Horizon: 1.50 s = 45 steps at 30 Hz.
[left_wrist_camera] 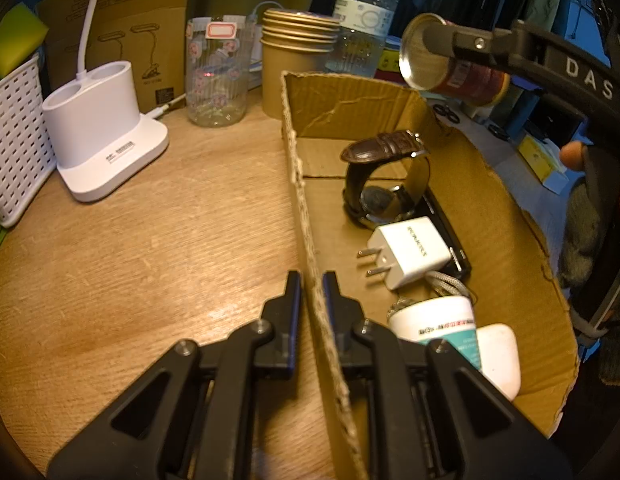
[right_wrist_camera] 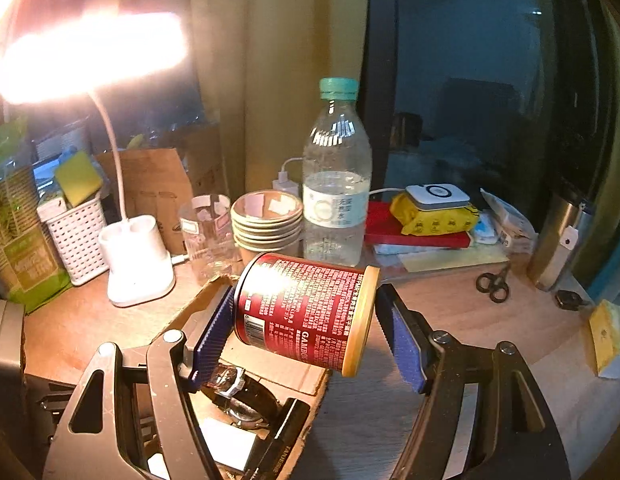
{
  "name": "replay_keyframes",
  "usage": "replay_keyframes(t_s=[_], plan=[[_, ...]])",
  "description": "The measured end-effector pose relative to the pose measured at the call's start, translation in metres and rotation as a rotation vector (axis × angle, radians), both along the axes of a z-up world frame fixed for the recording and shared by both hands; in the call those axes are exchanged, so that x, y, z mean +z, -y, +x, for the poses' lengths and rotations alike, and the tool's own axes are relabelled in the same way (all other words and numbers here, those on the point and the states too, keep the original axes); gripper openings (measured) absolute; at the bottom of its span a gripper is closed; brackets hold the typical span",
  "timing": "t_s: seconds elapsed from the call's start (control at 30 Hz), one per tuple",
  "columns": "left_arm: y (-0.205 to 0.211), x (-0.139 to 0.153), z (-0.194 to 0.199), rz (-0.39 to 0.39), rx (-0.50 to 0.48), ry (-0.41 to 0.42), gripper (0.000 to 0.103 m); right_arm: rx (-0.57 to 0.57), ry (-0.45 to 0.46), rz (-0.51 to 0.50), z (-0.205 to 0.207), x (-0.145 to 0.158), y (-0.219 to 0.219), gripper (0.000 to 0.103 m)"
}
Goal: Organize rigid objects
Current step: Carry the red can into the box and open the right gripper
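A shallow cardboard box (left_wrist_camera: 489,216) sits on the wooden desk. My left gripper (left_wrist_camera: 311,280) is shut on the box's left wall (left_wrist_camera: 306,216). Inside lie a brown-strap watch (left_wrist_camera: 383,178), a white charger plug (left_wrist_camera: 409,252), a white tube (left_wrist_camera: 437,320) and a white case (left_wrist_camera: 501,356). My right gripper (right_wrist_camera: 306,316) is shut on a red can (right_wrist_camera: 306,312), held on its side by its two ends above the box's far end (right_wrist_camera: 214,284). The can also shows in the left wrist view (left_wrist_camera: 449,64), high at the right.
A white lamp base (left_wrist_camera: 102,136), a white basket (left_wrist_camera: 14,136), a glass jar (left_wrist_camera: 218,72), stacked paper bowls (left_wrist_camera: 298,48) and a water bottle (right_wrist_camera: 335,184) stand behind the box. Scissors (right_wrist_camera: 493,284), a yellow pack (right_wrist_camera: 433,216) and a steel flask (right_wrist_camera: 557,240) lie at the right.
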<state>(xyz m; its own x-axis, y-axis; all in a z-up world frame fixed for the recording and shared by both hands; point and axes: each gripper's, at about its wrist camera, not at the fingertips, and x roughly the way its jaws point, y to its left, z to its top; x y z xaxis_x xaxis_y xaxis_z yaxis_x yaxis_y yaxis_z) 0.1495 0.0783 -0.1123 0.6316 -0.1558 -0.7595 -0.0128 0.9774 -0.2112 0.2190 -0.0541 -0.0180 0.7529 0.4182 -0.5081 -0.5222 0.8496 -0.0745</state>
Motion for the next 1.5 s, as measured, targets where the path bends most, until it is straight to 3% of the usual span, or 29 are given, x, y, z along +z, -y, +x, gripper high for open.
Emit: replay_keyframes(t_s=[0.37,0.87,1.2,1.5], plan=[[0.000,0.000,0.000,0.000,0.000,0.000,0.012,0.070,-0.075,-0.043,0.006,-0.019,-0.015,0.074],[0.000,0.000,0.000,0.000,0.000,0.000,0.012,0.073,-0.208,-0.105,0.020,-0.043,-0.021,0.074],[0.000,0.000,0.000,0.000,0.000,0.000,0.012,0.060,-0.192,-0.173,0.017,-0.041,-0.029,0.075],[-0.001,-0.001,0.000,0.000,0.000,0.000,0.012,0.044,-0.166,-0.159,0.012,-0.039,-0.024,0.075]])
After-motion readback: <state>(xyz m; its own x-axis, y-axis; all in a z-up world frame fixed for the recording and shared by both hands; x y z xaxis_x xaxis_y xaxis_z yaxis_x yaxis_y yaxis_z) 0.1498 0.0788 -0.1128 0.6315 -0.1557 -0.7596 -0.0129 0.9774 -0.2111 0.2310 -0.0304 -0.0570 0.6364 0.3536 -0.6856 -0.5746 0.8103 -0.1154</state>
